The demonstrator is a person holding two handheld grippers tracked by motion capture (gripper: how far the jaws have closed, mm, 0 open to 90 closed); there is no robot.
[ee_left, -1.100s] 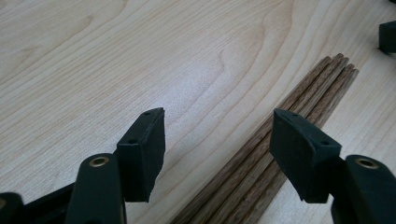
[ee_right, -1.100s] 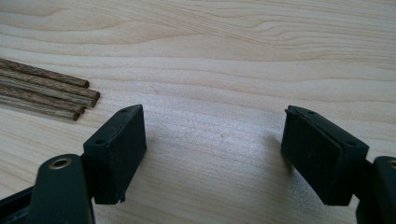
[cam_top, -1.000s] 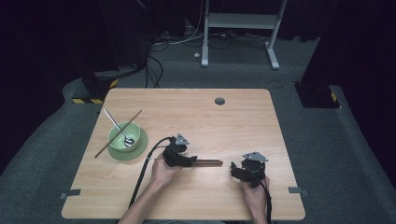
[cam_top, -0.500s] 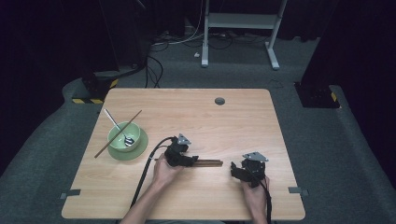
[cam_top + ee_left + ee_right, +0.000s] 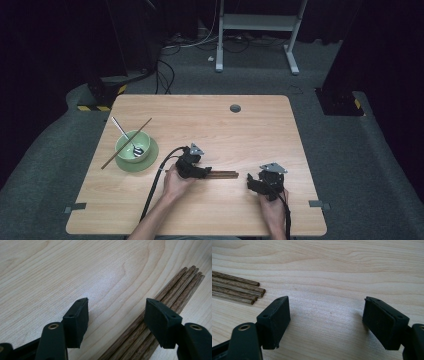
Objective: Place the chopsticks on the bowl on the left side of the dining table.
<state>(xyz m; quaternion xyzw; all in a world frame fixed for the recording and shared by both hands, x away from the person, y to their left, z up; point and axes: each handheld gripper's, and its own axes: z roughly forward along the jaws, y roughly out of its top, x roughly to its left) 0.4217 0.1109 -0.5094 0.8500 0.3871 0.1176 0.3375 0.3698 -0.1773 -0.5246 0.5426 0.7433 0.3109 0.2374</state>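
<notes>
A bundle of several dark wooden chopsticks lies flat on the table in front of the person. My left gripper is at its left end, open. In the left gripper view the chopsticks run under the right-hand pad, and bare wood lies between the jaws of the left gripper. To the right of the bundle, my right gripper points left. In the right gripper view it is open over bare table, and the chopstick tips lie off to the left, apart from it.
At the table's left, a green bowl stands on a green plate. A metal spoon sits in the bowl and one chopstick leans across the rim. A black cable trails from the left gripper. A round grommet marks the far edge.
</notes>
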